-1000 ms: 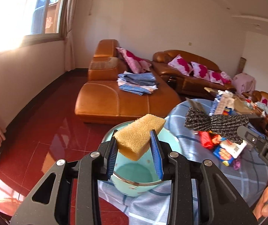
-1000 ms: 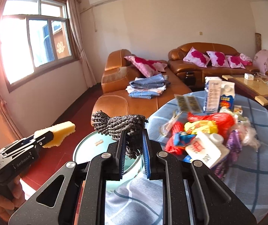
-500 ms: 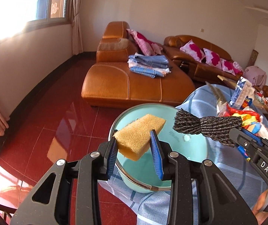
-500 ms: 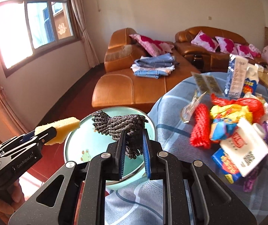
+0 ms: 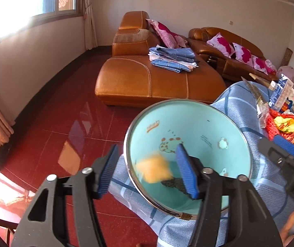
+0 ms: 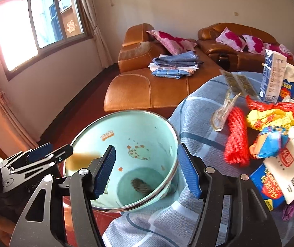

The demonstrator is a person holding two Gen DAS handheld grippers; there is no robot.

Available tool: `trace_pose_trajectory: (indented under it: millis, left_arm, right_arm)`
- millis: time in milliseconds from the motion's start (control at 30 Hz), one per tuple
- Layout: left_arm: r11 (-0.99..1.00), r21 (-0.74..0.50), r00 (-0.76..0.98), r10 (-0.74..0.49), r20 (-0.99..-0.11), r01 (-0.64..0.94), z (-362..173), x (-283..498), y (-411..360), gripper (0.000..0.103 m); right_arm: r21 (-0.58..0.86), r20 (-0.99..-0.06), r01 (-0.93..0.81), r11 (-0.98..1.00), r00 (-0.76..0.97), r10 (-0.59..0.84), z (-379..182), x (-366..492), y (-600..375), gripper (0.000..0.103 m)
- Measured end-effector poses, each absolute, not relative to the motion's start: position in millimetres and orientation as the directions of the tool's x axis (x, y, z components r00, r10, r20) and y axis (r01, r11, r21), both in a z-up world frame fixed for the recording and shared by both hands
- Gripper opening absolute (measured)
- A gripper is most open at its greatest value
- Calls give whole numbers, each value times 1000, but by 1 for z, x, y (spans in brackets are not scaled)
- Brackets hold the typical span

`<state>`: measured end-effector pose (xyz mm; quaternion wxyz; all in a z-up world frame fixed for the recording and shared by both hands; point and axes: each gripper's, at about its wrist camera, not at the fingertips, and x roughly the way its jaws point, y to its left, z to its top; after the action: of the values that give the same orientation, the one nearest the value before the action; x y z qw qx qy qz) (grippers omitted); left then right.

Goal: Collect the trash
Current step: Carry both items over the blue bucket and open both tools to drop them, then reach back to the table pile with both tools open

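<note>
A mint-green bin stands at the edge of the table, with both grippers over its mouth. My left gripper has its jaws opening; a yellow sponge drops, blurred, between them without touching the pads. My right gripper is opening too, with nothing between its fingers. The dark mesh scrubber lies on the bottom of the bin. In the right wrist view the left gripper sits at the bin's left rim, with the sponge a blur beside it.
On the blue checked tablecloth to the right lies a pile of trash: a red net bundle, crumpled wrappers, a white packet, a milk carton. Behind stand an orange leather sofa and red tile floor.
Both grippers sank over the bin and opened. The sponge left the left jaws and is falling. The scrubber left the right jaws and now lies in the bin.
</note>
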<state>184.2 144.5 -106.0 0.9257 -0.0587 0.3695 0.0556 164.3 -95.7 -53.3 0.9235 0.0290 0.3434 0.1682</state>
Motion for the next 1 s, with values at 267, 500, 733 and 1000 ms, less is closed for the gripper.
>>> trace_pose_trajectory:
  millis: [267,500,733,1000]
  left_arm:
    - [986,-82,739,53,-672,-145,-93,172,134,81]
    - [996,-73,763,-1,-647,-60,-80,159,98,86]
    - [998,-62,768,-53,-638,18,-74,142,63,89]
    - [994,-31,768,-100,-632,104,-71,119,26,96]
  right_arm:
    - [200,-578,-245,949,752,316,-32,147,-125,68]
    - [179,-539,-174,968,806,245,-12,116,-161,69]
    - [172,-527,-55,984,838,139,-9,88,-211,75]
    - [188,-540,36,981,838,73,-16,66,-254,81]
